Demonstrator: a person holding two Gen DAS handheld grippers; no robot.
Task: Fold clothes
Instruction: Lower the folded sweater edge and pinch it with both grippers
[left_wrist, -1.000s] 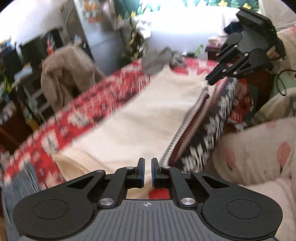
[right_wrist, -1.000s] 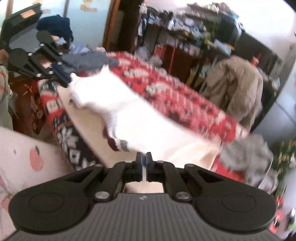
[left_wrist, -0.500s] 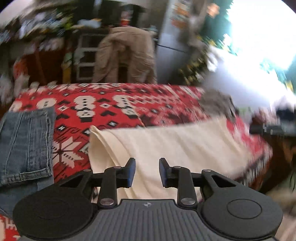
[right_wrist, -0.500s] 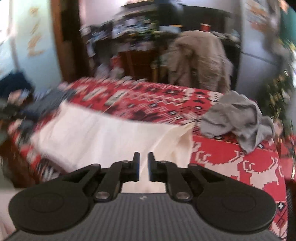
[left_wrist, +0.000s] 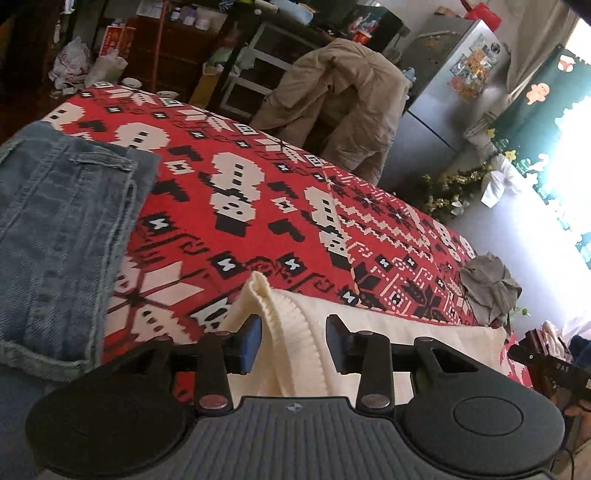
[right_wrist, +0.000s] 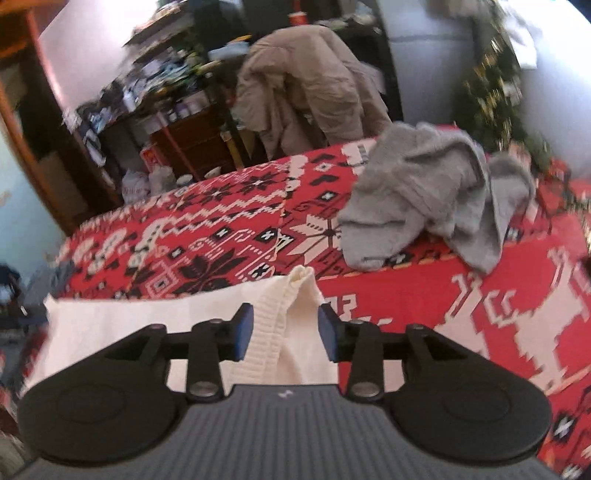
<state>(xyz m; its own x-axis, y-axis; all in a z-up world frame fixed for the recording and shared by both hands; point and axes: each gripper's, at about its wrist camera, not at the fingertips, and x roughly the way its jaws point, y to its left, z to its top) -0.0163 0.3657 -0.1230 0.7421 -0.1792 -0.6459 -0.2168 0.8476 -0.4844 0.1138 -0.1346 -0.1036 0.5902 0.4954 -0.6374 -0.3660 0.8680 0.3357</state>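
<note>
Both hand-held grippers opened wider, left, right, astride cream sweater corners.

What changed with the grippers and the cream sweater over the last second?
Both grippers let go: the left gripper and right gripper, shut on the lifted cream sweater a second ago, now stand open with its ribbed corners lying slack between their fingers on the red blanket. The jeans and grey garment stayed put.

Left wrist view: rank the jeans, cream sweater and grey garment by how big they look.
1. Jeans, largest, though nearest the camera.
2. Cream sweater, partly hidden by the left tool.
3. Grey garment, smallest, but crumpled and farthest, so true size is unsure.
</note>
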